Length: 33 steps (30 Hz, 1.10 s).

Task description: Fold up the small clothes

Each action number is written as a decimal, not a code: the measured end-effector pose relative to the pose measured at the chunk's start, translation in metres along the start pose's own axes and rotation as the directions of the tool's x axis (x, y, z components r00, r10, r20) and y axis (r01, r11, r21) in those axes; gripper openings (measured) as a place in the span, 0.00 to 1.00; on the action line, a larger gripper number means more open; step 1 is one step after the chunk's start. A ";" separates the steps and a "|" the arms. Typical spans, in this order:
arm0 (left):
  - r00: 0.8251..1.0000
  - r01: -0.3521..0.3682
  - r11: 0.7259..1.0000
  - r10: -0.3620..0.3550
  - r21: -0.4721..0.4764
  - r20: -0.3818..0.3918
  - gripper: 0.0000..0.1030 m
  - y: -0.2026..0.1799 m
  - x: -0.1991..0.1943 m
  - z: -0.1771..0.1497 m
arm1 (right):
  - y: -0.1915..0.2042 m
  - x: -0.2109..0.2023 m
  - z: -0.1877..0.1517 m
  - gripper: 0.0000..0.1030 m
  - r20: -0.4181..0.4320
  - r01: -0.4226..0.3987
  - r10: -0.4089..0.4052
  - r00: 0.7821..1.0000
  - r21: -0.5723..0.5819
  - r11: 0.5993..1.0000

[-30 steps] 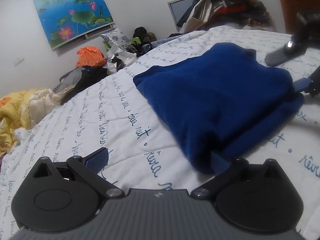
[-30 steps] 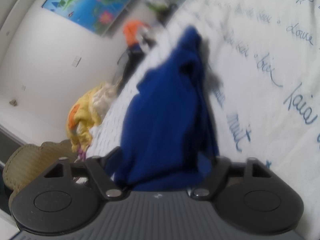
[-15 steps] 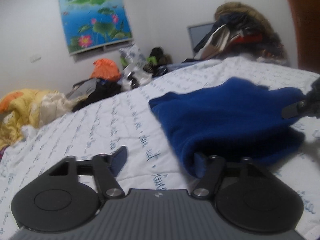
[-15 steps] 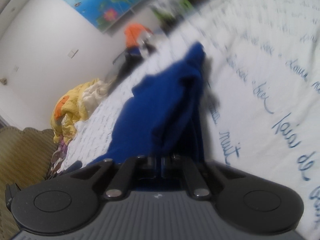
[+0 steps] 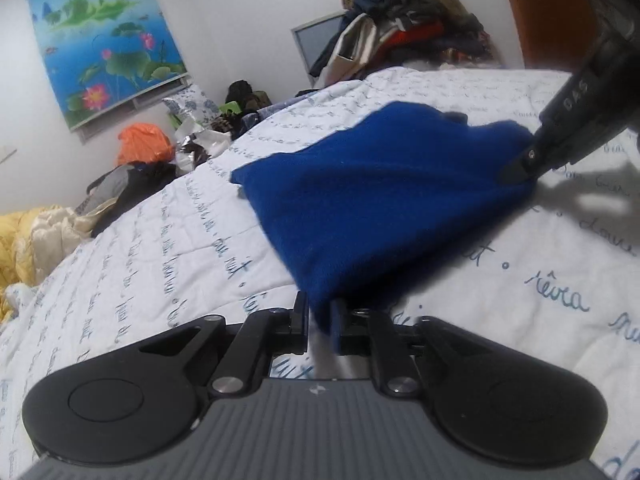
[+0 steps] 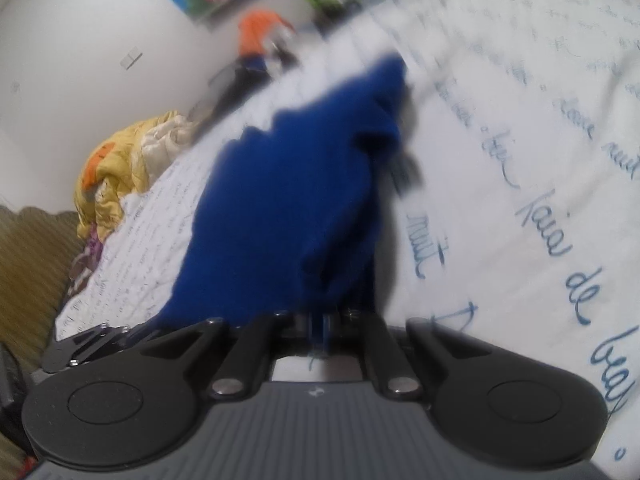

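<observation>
Two grippers work one blue garment (image 5: pixel 372 200) on the bed. The left gripper (image 5: pixel 320 322) has its jaws closing, with the garment's near corner between them and a narrow gap still showing on the left pad's side. The right gripper (image 6: pixel 318 322) has its jaws pressed together on a fold of the same cloth; in the left wrist view it enters from 2 o'clock and pinches the garment's far corner, lifted off the white bedspread (image 5: pixel 160 248) printed with blue script. The cloth stretches between the two grips. Beyond it, toward 12 o'clock, a clothes pile (image 5: pixel 404 28); toward 10 o'clock, a lotus poster (image 5: pixel 104 44) and an orange bag (image 5: pixel 142 148).
</observation>
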State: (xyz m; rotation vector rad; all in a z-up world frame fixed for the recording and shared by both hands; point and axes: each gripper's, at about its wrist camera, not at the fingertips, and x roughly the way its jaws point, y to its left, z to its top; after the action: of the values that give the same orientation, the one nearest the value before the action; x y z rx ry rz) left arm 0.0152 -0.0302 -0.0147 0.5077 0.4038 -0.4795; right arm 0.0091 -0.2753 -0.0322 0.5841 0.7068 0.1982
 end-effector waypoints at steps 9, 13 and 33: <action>0.993 0.024 0.974 0.004 -0.226 0.121 0.82 0.026 -0.019 0.045 | 0.053 -0.032 -0.001 0.54 0.253 0.263 -0.197 0.947 -0.260 0.929; 0.997 -0.038 0.943 0.015 -0.329 -0.072 0.71 0.021 0.035 0.055 | 0.082 -0.002 -0.015 0.52 0.238 0.301 -0.218 0.946 -0.409 0.862; 0.987 -0.111 0.877 0.041 -0.468 -0.157 0.96 0.011 0.016 0.029 | 0.085 0.006 -0.046 0.65 0.256 0.387 -0.311 0.915 -0.342 0.857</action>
State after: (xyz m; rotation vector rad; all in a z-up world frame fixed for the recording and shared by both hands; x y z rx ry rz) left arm 0.0414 -0.0428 0.0048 0.0769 0.6169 -0.2519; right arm -0.0151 -0.1829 -0.0154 0.0847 0.5531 -0.0629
